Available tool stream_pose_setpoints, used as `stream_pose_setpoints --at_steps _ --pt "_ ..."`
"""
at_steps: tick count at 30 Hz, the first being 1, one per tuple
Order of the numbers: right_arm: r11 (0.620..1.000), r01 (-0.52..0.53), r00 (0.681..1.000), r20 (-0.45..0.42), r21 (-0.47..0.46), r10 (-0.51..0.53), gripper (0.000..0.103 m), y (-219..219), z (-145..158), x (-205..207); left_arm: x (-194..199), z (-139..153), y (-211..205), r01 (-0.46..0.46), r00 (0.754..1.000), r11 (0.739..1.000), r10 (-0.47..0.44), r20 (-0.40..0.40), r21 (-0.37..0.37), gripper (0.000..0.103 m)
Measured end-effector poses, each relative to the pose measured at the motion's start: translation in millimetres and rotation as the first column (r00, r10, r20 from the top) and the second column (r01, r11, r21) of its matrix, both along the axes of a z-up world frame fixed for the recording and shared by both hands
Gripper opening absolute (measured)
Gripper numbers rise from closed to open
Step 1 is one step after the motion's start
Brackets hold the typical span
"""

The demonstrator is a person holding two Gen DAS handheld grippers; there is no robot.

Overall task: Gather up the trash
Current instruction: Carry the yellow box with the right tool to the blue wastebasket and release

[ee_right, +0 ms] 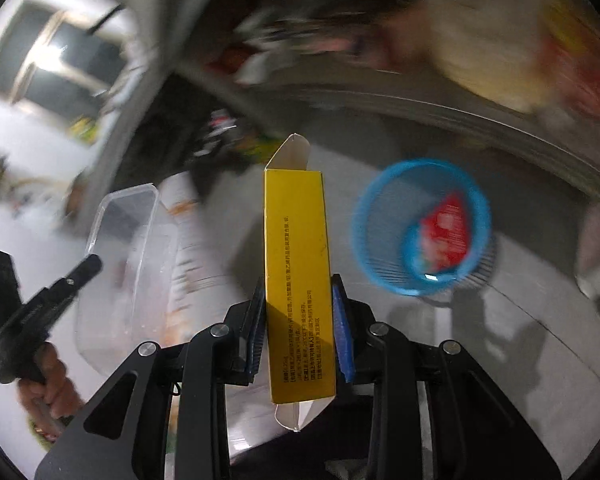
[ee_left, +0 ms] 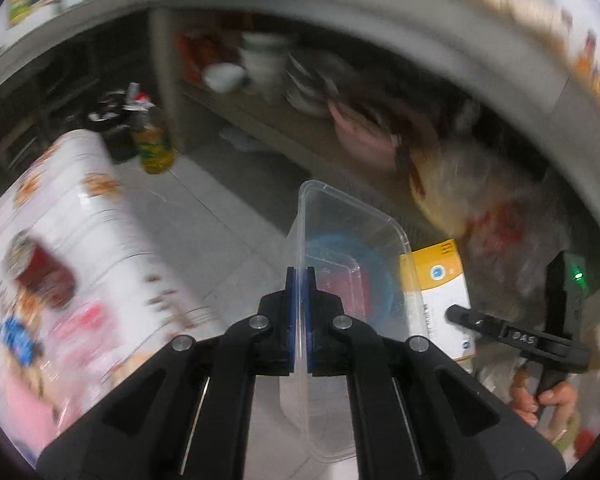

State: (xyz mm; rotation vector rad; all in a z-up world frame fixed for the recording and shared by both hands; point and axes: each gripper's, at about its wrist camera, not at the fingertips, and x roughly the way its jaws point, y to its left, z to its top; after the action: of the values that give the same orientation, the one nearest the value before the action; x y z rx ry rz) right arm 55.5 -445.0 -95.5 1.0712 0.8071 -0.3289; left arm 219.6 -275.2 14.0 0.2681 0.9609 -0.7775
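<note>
Both pieces look mid-carry over the floor: the left tongs point(ee_left: 300, 280) pinch the clear plastic tub's point(ee_left: 340, 236) wall, the right tongs point(ee_right: 298, 312) clamp the yellow carton point(ee_right: 296, 272), which next needs lining up over the blue basket point(ee_right: 384, 272).

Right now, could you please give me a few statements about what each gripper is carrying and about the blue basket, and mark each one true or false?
1. The left gripper is shut on the rim of a clear plastic container. True.
2. The right gripper is empty. False: its fingers clamp a yellow carton.
3. The blue basket stands on the light tiled floor. True.
4. The blue basket is empty. False: a red wrapper lies inside it.
5. The yellow carton's end flaps are sealed shut. False: the far flap stands open.
</note>
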Motion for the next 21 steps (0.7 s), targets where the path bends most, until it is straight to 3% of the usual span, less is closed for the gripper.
stream_pose_setpoints --at_steps 6,12,13,15,18,21 --pt "0.993 0.095 0.99 -0.11 0.076 -0.086 0.03 -32.5 -74.3 3.3 22.5 -92.0 -88.2 0.088 0.994 0.972 -0.072 -0.08 0.219 0.002" --pt "0.988 0.135 0.983 -0.137 0.068 -0.125 0.035 -61.5 -120.7 44.0 47.6 -139.6 -134.6 0.085 0.992 0.958 -0.057 -0.109 0.274 0.005" --pt "0.987 0.142 0.981 -0.14 0.072 -0.131 0.035 -69.7 -130.4 51.4 51.5 -142.6 -138.8 0.08 0.993 0.958 -0.054 -0.101 0.276 0.008" --pt "0.988 0.133 0.981 -0.153 0.073 -0.12 0.047 -75.6 -142.0 70.3 62.2 -147.8 -145.4 0.035 0.998 0.955 -0.017 -0.065 0.293 0.045" --pt "0.989 0.138 0.971 -0.205 0.057 -0.124 0.049 -78.5 -162.8 81.8 69.7 -142.1 -138.9 -0.032 0.999 0.962 0.038 -0.018 0.27 0.054" --pt "0.986 0.141 0.971 -0.205 0.088 -0.121 0.049 -73.8 -172.4 80.0 70.9 -134.9 -130.2 -0.036 0.999 0.967 0.043 -0.023 0.253 0.055"
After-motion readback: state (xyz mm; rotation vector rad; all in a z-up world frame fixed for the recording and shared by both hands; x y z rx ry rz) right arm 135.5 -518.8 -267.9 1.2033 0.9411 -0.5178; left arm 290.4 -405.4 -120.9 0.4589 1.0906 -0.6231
